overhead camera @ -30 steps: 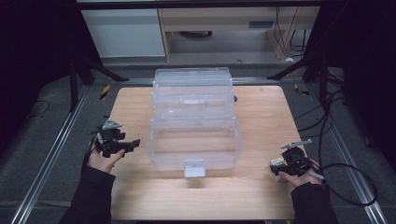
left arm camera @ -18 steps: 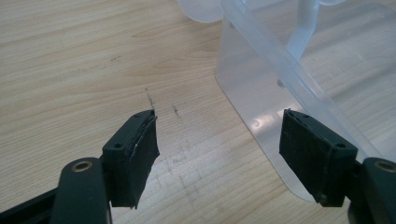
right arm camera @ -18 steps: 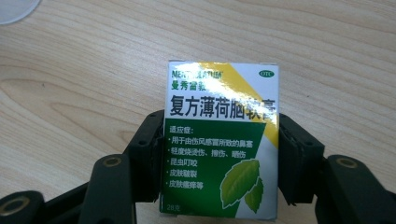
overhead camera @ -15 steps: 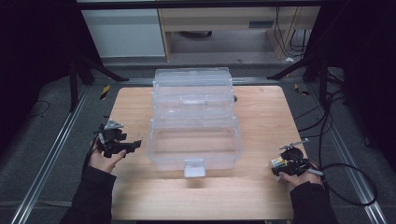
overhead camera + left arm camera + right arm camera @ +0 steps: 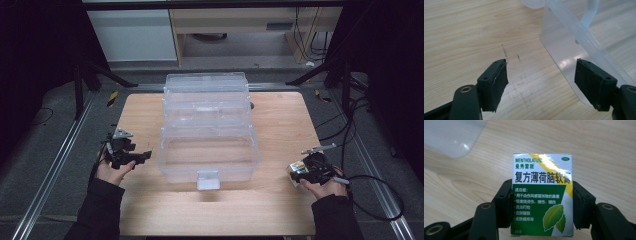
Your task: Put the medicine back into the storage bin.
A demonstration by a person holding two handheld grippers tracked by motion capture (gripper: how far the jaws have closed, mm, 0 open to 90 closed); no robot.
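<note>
My right hand-held gripper (image 5: 542, 205) has just closed on the medicine box (image 5: 541, 195), pads pressing both sides. My left hand-held gripper (image 5: 540, 82) stands wide open and empty, the clear plastic bin (image 5: 579, 37) just ahead to its right.

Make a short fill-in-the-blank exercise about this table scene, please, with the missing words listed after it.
1. The right gripper is shut on a small green and white ____ box.
2. The left gripper has its jaws ____, with nothing between them.
3. The clear plastic tiered storage box stands on a ____ table.
4. In the high view, the white latch sits on the side of the storage box that faces the ____.

Missing words: Mentholatum; open; wooden; person
</note>
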